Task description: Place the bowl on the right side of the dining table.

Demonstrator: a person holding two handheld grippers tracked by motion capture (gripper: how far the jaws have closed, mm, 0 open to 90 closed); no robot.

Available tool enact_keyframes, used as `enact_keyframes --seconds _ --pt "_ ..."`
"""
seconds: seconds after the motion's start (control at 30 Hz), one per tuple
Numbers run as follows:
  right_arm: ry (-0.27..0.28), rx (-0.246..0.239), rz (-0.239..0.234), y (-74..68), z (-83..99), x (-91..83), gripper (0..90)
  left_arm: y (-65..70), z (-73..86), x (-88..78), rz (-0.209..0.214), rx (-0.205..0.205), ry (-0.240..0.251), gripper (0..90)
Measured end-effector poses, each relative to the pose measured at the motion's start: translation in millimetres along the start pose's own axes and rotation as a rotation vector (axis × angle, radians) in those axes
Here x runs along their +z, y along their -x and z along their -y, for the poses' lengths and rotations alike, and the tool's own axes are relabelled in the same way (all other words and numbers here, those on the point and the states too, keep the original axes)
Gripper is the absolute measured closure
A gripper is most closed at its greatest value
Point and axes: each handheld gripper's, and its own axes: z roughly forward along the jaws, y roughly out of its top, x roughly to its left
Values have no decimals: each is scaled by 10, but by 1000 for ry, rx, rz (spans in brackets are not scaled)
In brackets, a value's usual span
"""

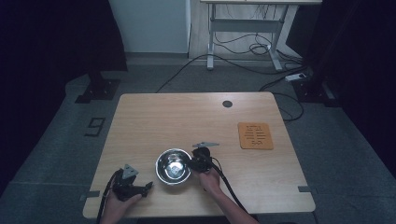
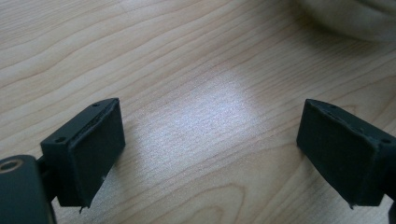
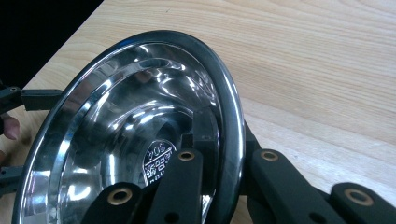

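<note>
Two grippers low at near edge | left gripper (image 1: 148,187): jaws spread wide, empty, over bare tabletop (image 1: 187,116) | right gripper (image 1: 192,163): jaws clamped across rim of steel bowl (image 1: 173,166), near-centre | likely mid-grasp, bowl tilted | next probably needs steady lift | far right: orange mat (image 1: 255,136)

One steel bowl (image 1: 173,166), one orange mat (image 1: 255,136), one table (image 1: 187,116) — and two grippers: left gripper (image 1: 148,186), right gripper (image 1: 192,161).

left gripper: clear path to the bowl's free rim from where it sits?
Probably yes. The left gripper is open with bare table between it and the steel bowl; the right gripper clamps the opposite rim, leaving the near side free.
</note>
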Motion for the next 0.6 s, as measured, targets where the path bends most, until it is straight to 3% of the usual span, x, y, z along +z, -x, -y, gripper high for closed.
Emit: enact_keyframes --seconds 0.6 --pt "52 20 -1 189 -10 -219 859 0 0 0 0 0 0 75"
